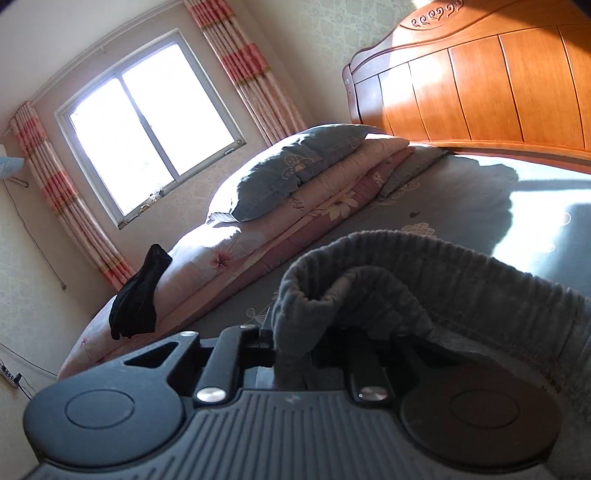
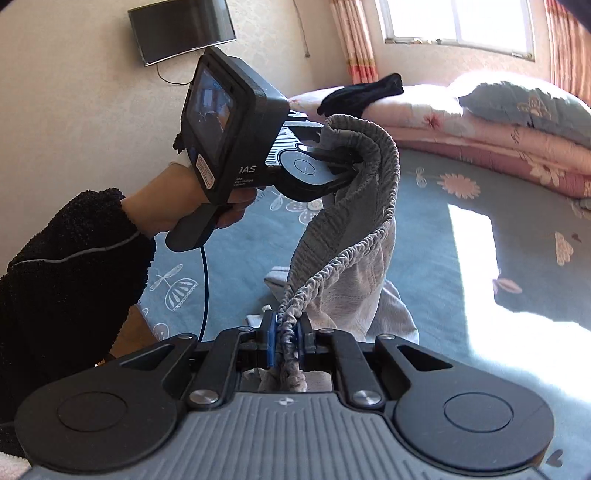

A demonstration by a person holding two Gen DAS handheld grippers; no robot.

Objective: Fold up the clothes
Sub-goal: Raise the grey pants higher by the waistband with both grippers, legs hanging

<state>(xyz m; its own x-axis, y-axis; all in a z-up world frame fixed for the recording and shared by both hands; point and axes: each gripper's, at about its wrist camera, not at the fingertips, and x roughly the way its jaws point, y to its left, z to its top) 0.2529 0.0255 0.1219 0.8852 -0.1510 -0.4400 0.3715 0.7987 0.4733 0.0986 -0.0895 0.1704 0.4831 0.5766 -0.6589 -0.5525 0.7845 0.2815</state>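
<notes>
A pair of grey pants [image 2: 347, 243] with a ribbed elastic waistband hangs above the blue bedsheet [image 2: 461, 266]. My right gripper [image 2: 288, 343] is shut on one end of the waistband, which is bunched between its blue pads. The left gripper [image 2: 351, 162], held by a hand in a black fleece sleeve [image 2: 66, 266], is shut on the other end of the waistband. In the left wrist view the waistband [image 1: 406, 280] loops over my left gripper [image 1: 291, 354] and hides its right finger. The pant legs trail down onto the sheet.
A black garment [image 1: 136, 295] lies on the folded pink floral quilts [image 1: 258, 236], with a grey pillow [image 1: 295, 166] on top. A wooden headboard [image 1: 480, 92] stands behind. A window [image 1: 147, 125] with striped curtains and a wall-mounted TV [image 2: 181, 29] are beyond the bed.
</notes>
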